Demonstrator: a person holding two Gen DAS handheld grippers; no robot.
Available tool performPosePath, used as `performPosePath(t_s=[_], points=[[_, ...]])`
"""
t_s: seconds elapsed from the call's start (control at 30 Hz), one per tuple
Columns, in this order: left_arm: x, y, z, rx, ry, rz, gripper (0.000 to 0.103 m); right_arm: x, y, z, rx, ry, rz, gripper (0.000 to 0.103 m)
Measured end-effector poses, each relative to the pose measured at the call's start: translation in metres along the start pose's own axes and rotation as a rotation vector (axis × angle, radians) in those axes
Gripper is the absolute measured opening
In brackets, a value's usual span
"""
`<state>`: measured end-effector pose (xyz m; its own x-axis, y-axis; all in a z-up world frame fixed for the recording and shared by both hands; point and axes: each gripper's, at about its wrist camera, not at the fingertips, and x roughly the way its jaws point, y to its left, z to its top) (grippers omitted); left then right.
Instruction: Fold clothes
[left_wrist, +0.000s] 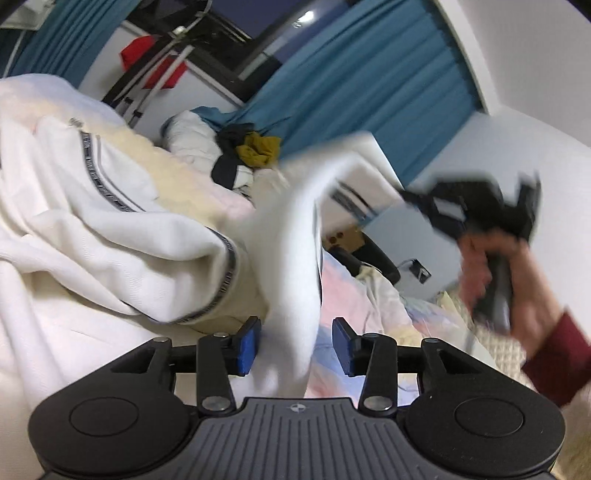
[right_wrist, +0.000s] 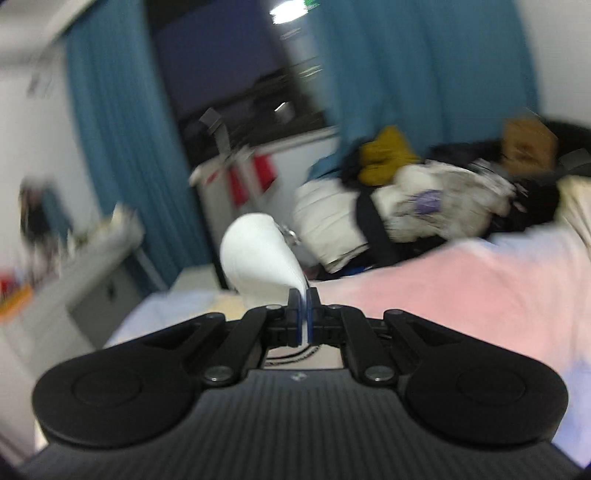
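A strip of white ribbed garment with a grey-trimmed edge (left_wrist: 291, 280) is hanging through the gap between the left gripper (left_wrist: 295, 345)'s spread blue pads, taking up its middle. Left of those jaws, bunched white fabric is crowding the way. Beyond the right gripper (right_wrist: 304, 314)'s closed jaws, the pink-and-blue bedsheet (right_wrist: 461, 280) is lying bare, while a heap of white, black and mustard clothes (right_wrist: 406, 199) is blocking the far side
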<state>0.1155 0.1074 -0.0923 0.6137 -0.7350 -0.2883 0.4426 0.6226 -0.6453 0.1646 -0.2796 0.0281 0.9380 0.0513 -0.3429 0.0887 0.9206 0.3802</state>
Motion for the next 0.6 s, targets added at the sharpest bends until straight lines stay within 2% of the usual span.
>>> performPosePath(t_s=[0.1, 0.23, 0.3, 0.37, 0.47, 0.53, 0.6], points=[[0.01, -0.016, 0.001, 0.015, 0.018, -0.018, 0.045, -0.045, -0.08, -0.024, 0.184, -0.057, -0.056, 0.005], [0.019, -0.022, -0.008, 0.009, 0.047, -0.007, 0.045, -0.081, -0.166, -0.076, 0.426, -0.083, -0.139, 0.005], [0.023, -0.023, -0.01, -0.002, 0.063, 0.021, 0.045, -0.087, -0.201, -0.104, 0.587, -0.058, -0.158, 0.005], [0.028, -0.023, -0.01, -0.013, 0.079, 0.053, 0.045, -0.092, -0.233, -0.132, 0.773, -0.024, -0.137, 0.005], [0.036, -0.023, -0.01, -0.029, 0.103, 0.101, 0.045, -0.1, -0.258, -0.17, 0.977, 0.002, -0.159, 0.005], [0.045, -0.019, -0.01, -0.027, 0.11, 0.138, 0.045, -0.101, -0.264, -0.183, 1.041, 0.011, -0.158, 0.006], [0.043, -0.024, -0.012, -0.028, 0.109, 0.167, 0.045, -0.098, -0.265, -0.186, 1.042, 0.019, -0.157, 0.006]])
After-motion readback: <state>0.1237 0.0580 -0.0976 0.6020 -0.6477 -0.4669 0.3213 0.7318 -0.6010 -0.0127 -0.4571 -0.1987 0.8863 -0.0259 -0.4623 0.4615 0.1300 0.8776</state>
